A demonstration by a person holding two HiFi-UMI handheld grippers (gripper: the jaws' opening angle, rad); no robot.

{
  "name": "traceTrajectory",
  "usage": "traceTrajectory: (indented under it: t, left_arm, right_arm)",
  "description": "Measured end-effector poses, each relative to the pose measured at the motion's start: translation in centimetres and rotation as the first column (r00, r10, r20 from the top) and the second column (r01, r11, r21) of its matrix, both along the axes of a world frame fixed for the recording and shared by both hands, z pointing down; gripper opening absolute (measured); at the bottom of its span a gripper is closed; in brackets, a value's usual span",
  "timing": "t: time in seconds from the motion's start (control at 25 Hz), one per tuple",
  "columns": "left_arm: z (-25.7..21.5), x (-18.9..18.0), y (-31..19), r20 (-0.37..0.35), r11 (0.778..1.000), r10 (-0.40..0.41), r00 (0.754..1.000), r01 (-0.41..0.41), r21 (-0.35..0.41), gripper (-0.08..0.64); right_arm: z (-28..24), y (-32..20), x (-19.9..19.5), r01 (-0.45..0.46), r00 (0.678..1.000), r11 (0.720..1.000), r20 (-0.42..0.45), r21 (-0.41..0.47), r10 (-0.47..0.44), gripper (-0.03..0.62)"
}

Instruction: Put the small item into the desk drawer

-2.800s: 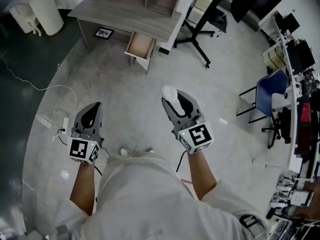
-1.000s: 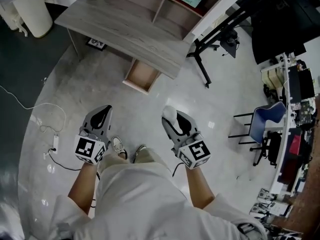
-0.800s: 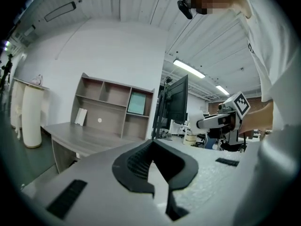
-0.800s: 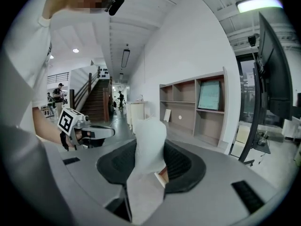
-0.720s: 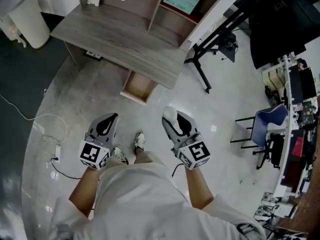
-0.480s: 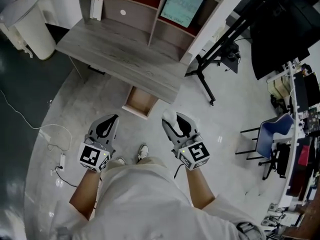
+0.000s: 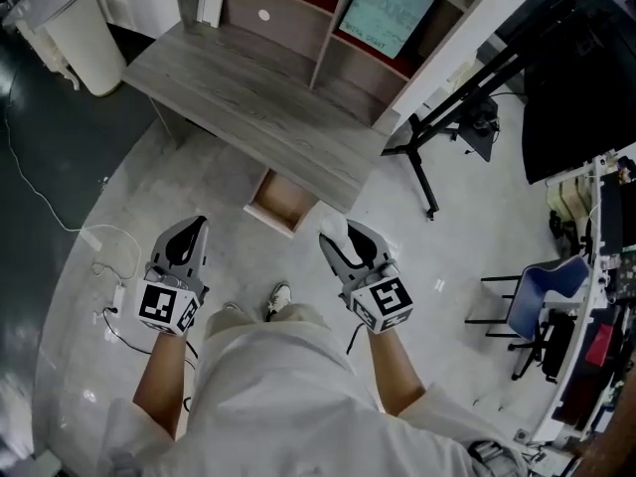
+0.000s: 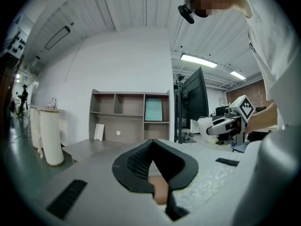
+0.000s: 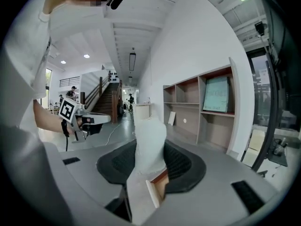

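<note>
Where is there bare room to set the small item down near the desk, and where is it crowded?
The desk top is bare in front of the shelf unit. The open drawer looks empty. Crowded: right of the desk, among stand legs and chair.

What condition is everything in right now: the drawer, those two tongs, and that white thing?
Desk drawer: pulled open under the desk; the part that shows looks bare.
Left tongs: shut, nothing between them.
Right tongs: shut on the white item.
White item: gripped, poking out past the tongs' tips, not yet in the drawer.
</note>
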State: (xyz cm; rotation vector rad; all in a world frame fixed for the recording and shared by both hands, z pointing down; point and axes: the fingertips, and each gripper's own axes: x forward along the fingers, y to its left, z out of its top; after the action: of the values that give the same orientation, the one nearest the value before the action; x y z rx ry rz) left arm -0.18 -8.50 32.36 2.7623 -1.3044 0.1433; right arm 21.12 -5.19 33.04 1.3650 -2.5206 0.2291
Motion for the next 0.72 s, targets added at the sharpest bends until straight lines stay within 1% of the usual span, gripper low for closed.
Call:
traceTrajectory:
  t: [0.12,0.44,0.72]
  left_arm:
    - [1.2,-0.1,0.8,0.003,1.000,-0.016,1.000,0.016,-0.023,0.005]
    - [4.4,0.5,2.7,0.010,0.995,-0.008,1.000,0.009,-0.095,0.005]
    - [7.5,-0.1,3.1,0.003,0.989,-0.033,0.999,0.033,-0.142,0.005]
  right_arm:
    - [1.4,-0.2,0.1,0.006,1.000,1.000,-0.010,-0.029,-0.006,0.161]
    - [5.3,-1.1,-0.6,0.045,0.995,0.994,-0.086,-0.097,-0.053,0.161]
    - [9.5,-2.0,-3.0,0.118,0.981,0.980,-0.132,-0.160,-0.140,0.161]
